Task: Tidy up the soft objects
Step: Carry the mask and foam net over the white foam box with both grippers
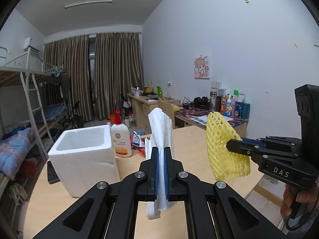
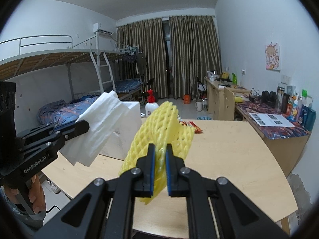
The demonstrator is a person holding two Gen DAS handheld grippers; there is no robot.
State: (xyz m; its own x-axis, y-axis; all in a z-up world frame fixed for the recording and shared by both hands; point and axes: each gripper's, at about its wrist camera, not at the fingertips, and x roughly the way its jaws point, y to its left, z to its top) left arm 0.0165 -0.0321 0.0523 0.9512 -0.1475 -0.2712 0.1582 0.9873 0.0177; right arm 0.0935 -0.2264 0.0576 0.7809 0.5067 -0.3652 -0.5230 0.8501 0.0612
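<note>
Left wrist view reads "DAS" on the right gripper [image 1: 232, 146], clamped on a yellow foam net [image 1: 223, 149] standing upright above the counter [image 1: 191, 139]. Right wrist view reads "GenRobot.AI" on the left gripper [image 2: 84, 126], pinching white tissue [image 2: 99, 127], its length tilted upward, beside a foam box [image 1: 83, 155].

"DAS" on right gripper [image 1: 229, 146] body; "GenRobot.AI" on left gripper [image 2: 84, 126] body.

The white folded paper tissue [image 1: 160, 131] hides part of the red snack packets [image 1: 139, 139] behind it. The white square foam box [image 2: 127, 131] is largely covered in the right wrist view. Labels on the small desk bottles [image 1: 232, 104] are unreadable.
</note>
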